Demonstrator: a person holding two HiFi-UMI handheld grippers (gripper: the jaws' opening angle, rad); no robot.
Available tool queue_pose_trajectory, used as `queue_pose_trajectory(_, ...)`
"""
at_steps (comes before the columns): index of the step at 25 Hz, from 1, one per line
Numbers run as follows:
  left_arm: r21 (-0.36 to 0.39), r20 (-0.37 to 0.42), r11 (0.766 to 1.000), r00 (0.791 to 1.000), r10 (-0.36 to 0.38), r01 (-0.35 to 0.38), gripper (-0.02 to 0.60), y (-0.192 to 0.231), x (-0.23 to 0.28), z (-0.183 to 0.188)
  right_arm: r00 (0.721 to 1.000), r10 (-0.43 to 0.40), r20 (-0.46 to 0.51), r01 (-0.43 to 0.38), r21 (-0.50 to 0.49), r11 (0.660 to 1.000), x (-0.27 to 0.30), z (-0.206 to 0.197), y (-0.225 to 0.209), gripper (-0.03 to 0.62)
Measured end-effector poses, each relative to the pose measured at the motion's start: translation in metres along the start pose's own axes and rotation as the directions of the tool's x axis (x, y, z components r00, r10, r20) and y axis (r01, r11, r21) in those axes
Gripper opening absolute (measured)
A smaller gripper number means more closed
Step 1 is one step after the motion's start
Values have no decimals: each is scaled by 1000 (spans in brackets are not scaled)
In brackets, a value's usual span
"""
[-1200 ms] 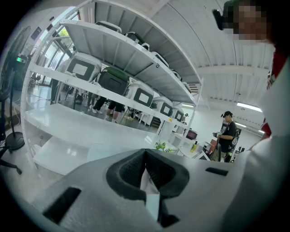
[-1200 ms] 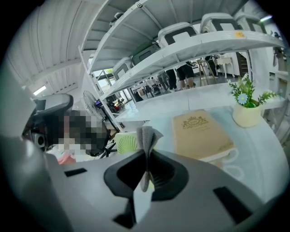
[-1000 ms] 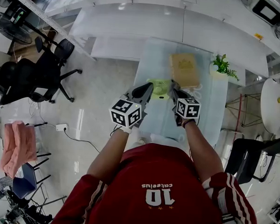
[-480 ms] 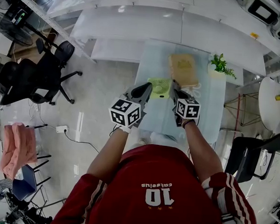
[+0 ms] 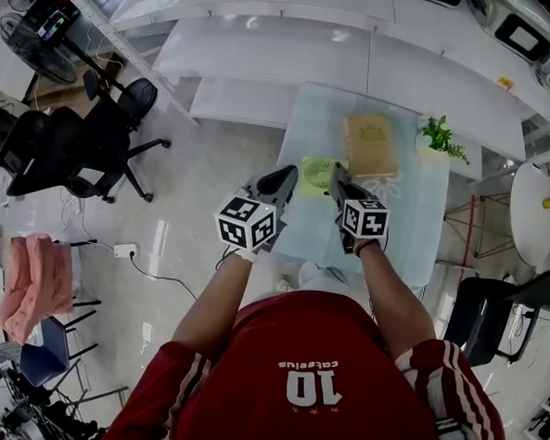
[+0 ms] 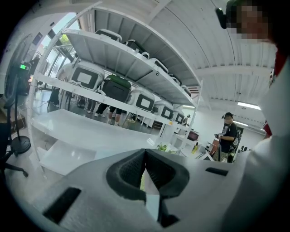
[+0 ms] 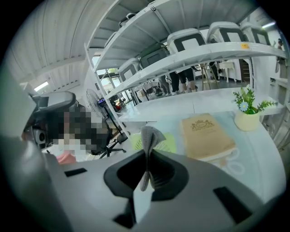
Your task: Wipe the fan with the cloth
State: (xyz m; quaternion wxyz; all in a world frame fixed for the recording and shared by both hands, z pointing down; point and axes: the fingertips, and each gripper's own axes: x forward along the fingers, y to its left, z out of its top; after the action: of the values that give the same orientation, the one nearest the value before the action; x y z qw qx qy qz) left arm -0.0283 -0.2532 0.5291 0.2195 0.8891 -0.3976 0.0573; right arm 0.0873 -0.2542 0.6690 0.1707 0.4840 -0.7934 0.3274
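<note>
Apparently no wiping has begun: the right gripper (image 7: 146, 167) pinches the grey cloth (image 7: 149, 135) in its fingers, the left gripper (image 6: 145, 170) is closed on nothing, and the green fan (image 5: 317, 175) sits mid-frame on the worktop (image 5: 415, 214), untouched.

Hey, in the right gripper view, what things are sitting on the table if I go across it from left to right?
green fan → tan book → potted plant
</note>
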Motion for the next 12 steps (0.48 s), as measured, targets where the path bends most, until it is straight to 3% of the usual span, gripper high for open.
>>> queue_pose_trajectory(12,-23,-8,998,999,50,-50,0,21,-21,-13,996,77,-52,-79,-50,996,33,-20,42,15)
